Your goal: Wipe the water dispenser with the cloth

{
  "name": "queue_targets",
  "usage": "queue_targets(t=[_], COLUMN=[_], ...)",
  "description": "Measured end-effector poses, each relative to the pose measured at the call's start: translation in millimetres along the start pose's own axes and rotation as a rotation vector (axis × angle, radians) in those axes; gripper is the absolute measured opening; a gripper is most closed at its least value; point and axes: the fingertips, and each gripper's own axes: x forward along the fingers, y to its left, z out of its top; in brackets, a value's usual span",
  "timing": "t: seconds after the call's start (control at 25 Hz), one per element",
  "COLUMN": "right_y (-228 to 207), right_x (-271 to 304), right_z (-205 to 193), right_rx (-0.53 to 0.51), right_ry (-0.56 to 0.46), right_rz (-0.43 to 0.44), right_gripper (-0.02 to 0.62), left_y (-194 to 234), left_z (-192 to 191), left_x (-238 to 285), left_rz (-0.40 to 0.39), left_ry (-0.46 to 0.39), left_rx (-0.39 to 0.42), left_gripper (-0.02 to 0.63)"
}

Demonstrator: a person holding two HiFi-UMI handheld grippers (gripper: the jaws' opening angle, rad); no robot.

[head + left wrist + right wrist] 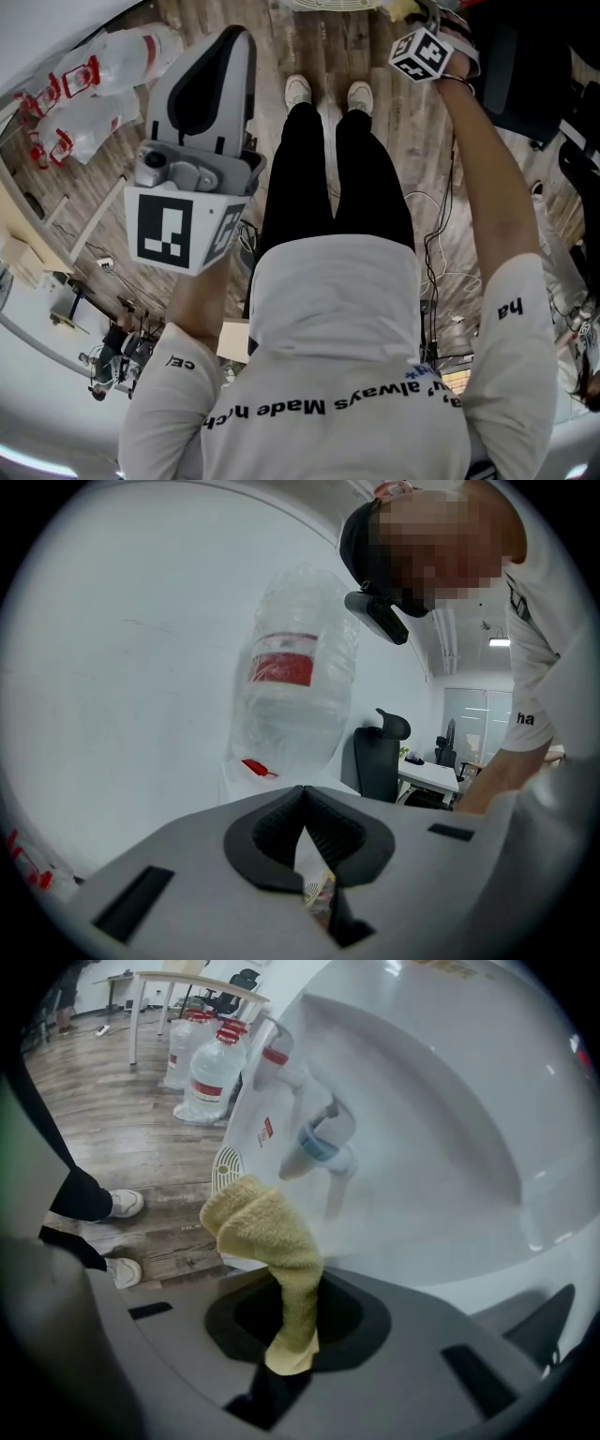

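Right claw (291,1335) is clamped on the yellow cloth (272,1232), whose bunched end presses the white water dispenser (422,1138) just below its blue tap (319,1147); left claw (305,803), jaws together, is held apart from the dispenser

The yellow terry cloth (272,1241) is gripped between the jaws of the right gripper (289,1330), just before the white plastic water dispenser (441,1129), near its taps (319,1147); clear plastic water bottles (211,1077) are stood on the wooden plank floor (122,1129) behind, at the left.
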Motion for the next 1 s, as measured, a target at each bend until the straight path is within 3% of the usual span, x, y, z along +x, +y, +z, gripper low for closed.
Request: queue_targets(t=[1.0], right_y=[52.7], right_x=[70.5], right_z=[-8.4], right_rx=[-0.025], right_ry=[0.024], right_rz=[0.034], right_gripper=[0.058], left_y=[32.1], left_z=[-89.4], left_x=[17.3], left_rz=[0.007], left_ry=[0.023], left_rx=[-0.010], left_gripper=[0.018])
